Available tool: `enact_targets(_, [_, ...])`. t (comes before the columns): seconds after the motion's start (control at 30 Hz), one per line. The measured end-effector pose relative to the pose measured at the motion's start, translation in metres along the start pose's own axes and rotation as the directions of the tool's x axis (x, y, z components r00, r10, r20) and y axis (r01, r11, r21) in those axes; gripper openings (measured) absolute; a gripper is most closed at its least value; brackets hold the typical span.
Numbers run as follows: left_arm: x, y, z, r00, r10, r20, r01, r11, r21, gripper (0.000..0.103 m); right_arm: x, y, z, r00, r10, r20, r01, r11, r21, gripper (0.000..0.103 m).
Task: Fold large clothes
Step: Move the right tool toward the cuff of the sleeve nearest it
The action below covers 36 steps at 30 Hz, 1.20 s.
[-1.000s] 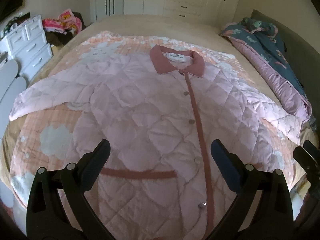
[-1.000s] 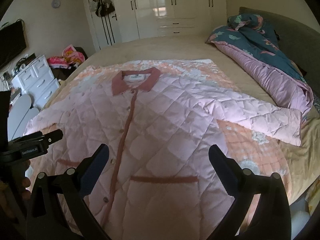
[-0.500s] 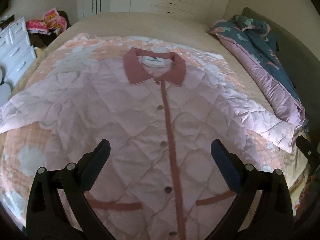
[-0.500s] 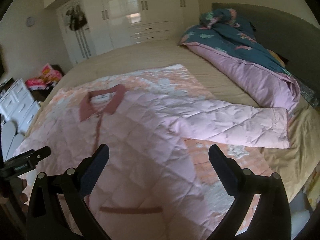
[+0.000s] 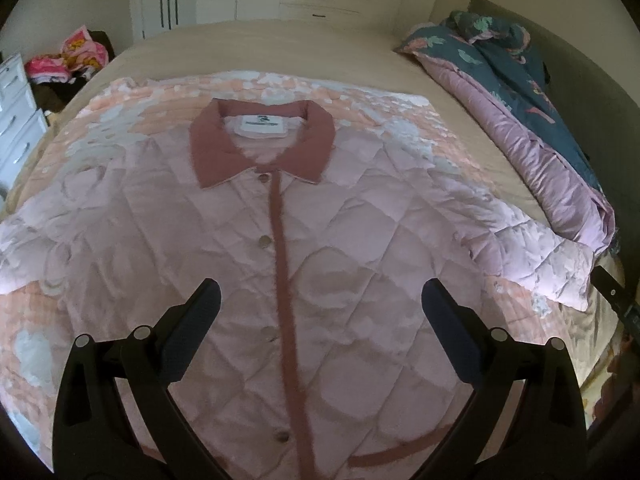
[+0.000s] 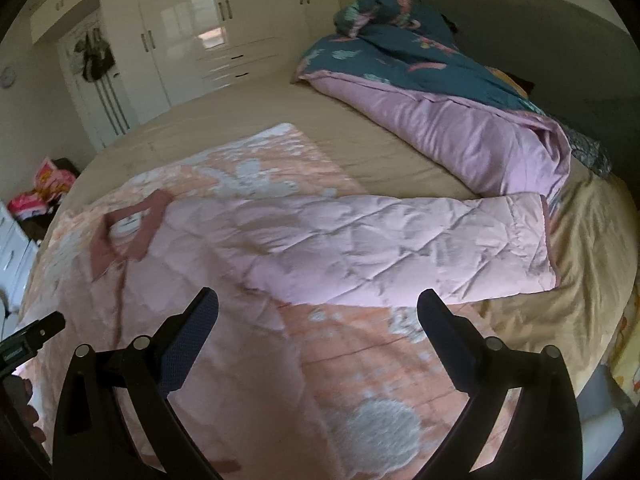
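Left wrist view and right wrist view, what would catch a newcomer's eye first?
A pink quilted jacket lies buttoned and flat on the bed, its dusty-rose collar toward the wardrobe. One sleeve stretches out toward the rumpled teal and lilac duvet. Both open claws, left and right, hover empty.

— How many garments are on the bed [image 5: 248, 40]?
— One quilted jacket [image 5: 328, 248], on one floral blanket [image 5: 72, 160].
— Snaps?
— Four [image 5: 264, 178]. Also one rolled duvet [image 6: 440, 120] and two grippers [image 5: 320, 312] [image 6: 316, 312].

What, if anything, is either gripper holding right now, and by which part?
Nothing is held. The left gripper and right gripper both hang open above the pink quilted jacket, touching no part of it.
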<state>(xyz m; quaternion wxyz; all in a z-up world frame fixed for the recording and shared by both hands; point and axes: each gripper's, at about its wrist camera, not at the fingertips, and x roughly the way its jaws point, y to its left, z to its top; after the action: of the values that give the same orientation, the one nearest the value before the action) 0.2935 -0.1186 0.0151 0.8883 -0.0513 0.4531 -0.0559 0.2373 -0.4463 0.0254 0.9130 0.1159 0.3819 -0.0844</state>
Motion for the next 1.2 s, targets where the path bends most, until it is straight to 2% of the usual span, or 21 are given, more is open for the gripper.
enact_targets(0.27, [0.036, -0.027, 0.009, 0.999, -0.026, -0.035, 0.027, 0.999, 0.023, 0.094, 0.038, -0.053, 0.006, 0.998, -0.055, -0.029, 0.058, 0.991, 0.119, 0.099])
enact_targets(0.4, [0.048, -0.035, 0.011, 0.999, -0.012, -0.034, 0.013, 0.999, 0.039, 0.094, 0.059, -0.083, 0.004, 0.995, -0.082, -0.06, 0.092, 0.977, 0.191, 0.099])
enact_targets(0.77, [0.08, -0.046, 0.011, 0.998, 0.004, -0.065, -0.001, 0.999, 0.052, 0.094, 0.107, -0.148, -0.015, 0.979, -0.123, -0.16, 0.174, 0.916, 0.36, 0.099])
enact_targets(1.03, [0.104, -0.047, 0.012, 0.996, 0.008, -0.086, -0.006, 0.999, 0.031, 0.094, 0.132, -0.177, -0.018, 0.973, -0.142, -0.183, 0.209, 0.88, 0.426, 0.099])
enact_targets(1.2, [0.112, -0.047, 0.014, 0.996, 0.023, -0.087, -0.02, 0.999, 0.038, 0.094, 0.152, -0.203, -0.022, 0.977, -0.115, -0.177, 0.192, 0.835, 0.517, 0.099])
